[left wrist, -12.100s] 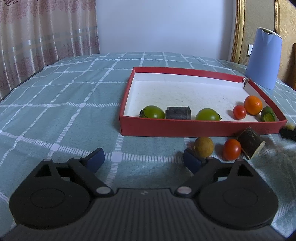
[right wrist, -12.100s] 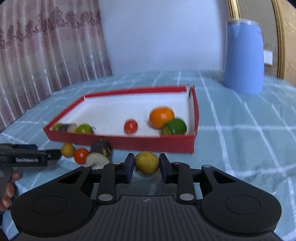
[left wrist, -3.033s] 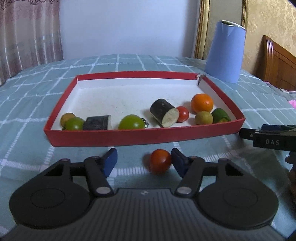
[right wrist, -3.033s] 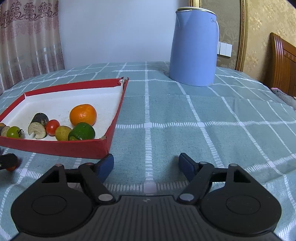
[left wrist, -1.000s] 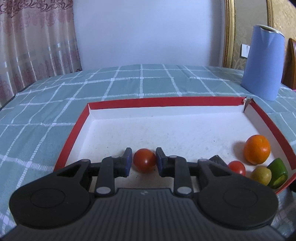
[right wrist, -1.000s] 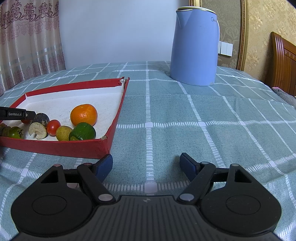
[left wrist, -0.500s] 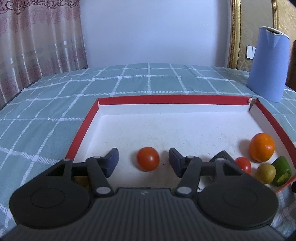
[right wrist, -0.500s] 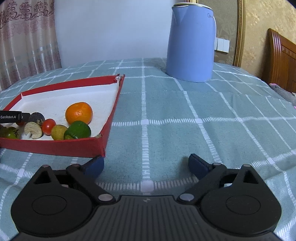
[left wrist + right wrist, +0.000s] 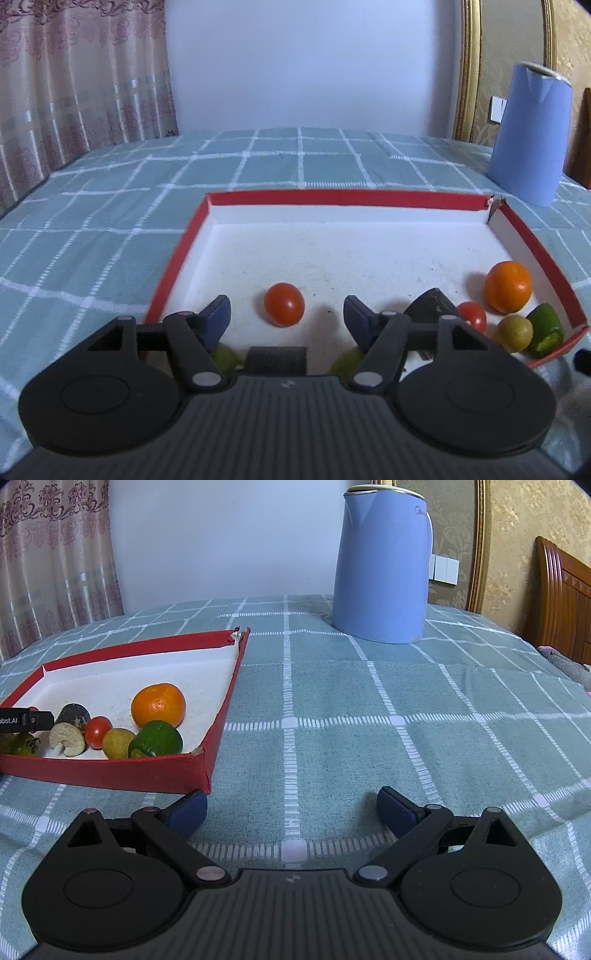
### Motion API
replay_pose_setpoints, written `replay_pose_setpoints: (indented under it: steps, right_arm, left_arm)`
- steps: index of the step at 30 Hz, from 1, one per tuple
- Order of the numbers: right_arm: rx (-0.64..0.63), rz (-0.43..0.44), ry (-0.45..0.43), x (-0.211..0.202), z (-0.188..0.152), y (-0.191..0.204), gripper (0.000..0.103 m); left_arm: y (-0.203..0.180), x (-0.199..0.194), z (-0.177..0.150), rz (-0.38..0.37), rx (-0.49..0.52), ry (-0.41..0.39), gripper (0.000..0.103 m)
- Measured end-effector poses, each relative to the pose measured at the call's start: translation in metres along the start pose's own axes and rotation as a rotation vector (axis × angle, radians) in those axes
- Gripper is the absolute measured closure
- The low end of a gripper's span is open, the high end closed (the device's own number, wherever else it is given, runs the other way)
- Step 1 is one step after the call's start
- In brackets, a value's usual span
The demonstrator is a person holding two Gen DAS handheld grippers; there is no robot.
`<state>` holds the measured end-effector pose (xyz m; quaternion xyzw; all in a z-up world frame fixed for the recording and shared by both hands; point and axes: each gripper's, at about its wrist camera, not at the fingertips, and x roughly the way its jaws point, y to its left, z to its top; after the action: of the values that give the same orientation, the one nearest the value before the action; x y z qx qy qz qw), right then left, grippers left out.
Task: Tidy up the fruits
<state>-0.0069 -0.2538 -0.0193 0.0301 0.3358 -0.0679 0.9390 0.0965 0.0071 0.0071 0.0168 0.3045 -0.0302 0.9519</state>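
A red-rimmed tray [image 9: 343, 198] with a white floor holds the fruits. A red tomato [image 9: 284, 304] lies loose on its floor, just ahead of my left gripper [image 9: 286, 318], which is open and empty above the tray's near part. At the tray's right end sit an orange [image 9: 508, 286], a small red tomato [image 9: 472, 316], a yellowish fruit [image 9: 513, 333], a green fruit [image 9: 545, 330] and a dark cut piece [image 9: 430, 301]. My right gripper [image 9: 291, 806] is open and empty over the cloth, right of the tray [image 9: 221, 716].
A blue kettle [image 9: 382, 563] stands on the checked tablecloth behind the tray, also in the left wrist view [image 9: 528, 134]. Green fruits [image 9: 225, 356] and a dark block [image 9: 277, 360] lie partly hidden under my left gripper. A wooden headboard [image 9: 563, 602] is at far right.
My left gripper opened and let go of the red tomato, which now rests on the tray floor, then drew back slightly. My right gripper widened a little and stayed put.
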Motion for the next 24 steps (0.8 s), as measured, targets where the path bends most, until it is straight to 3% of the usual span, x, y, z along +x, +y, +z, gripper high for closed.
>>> replay_pose_setpoints:
  steps: [4, 7, 10, 14, 24]
  right_arm:
    - [0.028, 0.04, -0.098, -0.036, -0.007, 0.009, 0.004]
    - [-0.045, 0.065, -0.135, -0.051, -0.008, 0.036, 0.004]
    - [-0.062, 0.094, -0.13, -0.052, -0.005, 0.054, 0.004]
    - [-0.054, 0.117, -0.097, -0.052, -0.002, 0.065, 0.004]
    - [-0.074, 0.087, -0.149, -0.071, 0.003, 0.074, 0.004]
  left_arm:
    - [0.003, -0.035, -0.004, 0.042, 0.002, -0.05, 0.034]
    - [0.0, -0.064, -0.013, 0.026, 0.015, -0.084, 0.021]
    - [-0.004, -0.087, -0.017, 0.022, 0.016, -0.099, 0.018]
    - [-0.013, -0.111, -0.019, 0.014, 0.026, -0.119, 0.006]
    - [-0.026, -0.131, -0.021, 0.019, 0.049, -0.129, 0.003]
